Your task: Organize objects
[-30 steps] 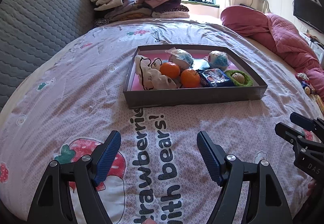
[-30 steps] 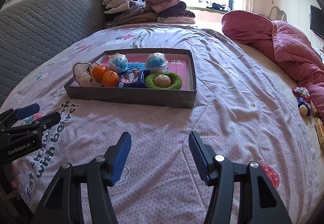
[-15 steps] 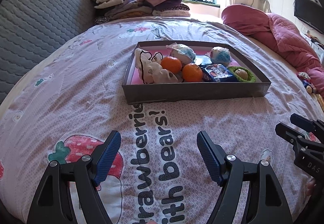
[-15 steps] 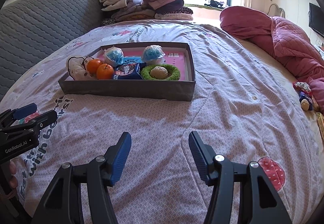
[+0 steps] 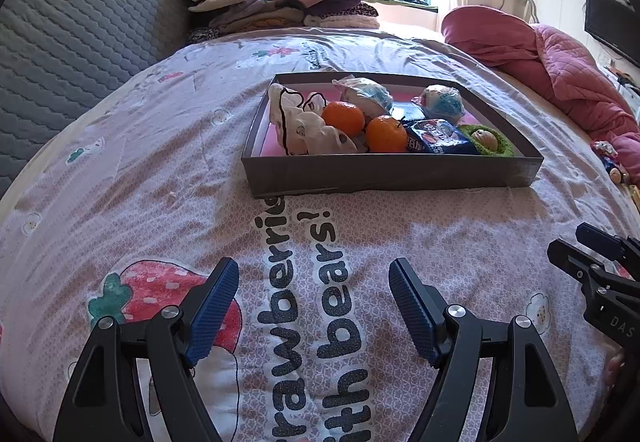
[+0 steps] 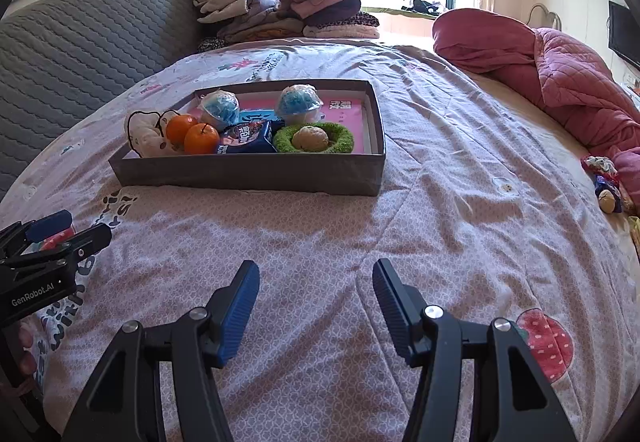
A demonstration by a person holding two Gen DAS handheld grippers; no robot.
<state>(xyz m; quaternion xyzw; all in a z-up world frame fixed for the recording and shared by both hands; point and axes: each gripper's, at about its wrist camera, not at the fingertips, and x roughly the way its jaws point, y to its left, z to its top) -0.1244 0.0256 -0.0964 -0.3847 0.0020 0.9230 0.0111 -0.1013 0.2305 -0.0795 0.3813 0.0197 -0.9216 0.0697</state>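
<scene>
Left wrist view: the left tongs (image 5: 314,298) gape empty over the bed (image 5: 120,178), whose print reads "with bears!". Far off, the tray (image 5: 392,172) holds two oranges (image 5: 343,117), likely firm and light, best pinched across the middle. Right wrist view: the right tongs (image 6: 316,294) also gape empty; the snack pack (image 6: 245,138) probably crinkles and slips, its print unreadable; "GenRobot.AI" marks the other tool.

Home bedroom: bed w/ printed quilt (image 5: 160,170), padded headboard (image 5: 80,42), folded clothes pile (image 5: 280,2), wall TV (image 5: 612,26).
</scene>
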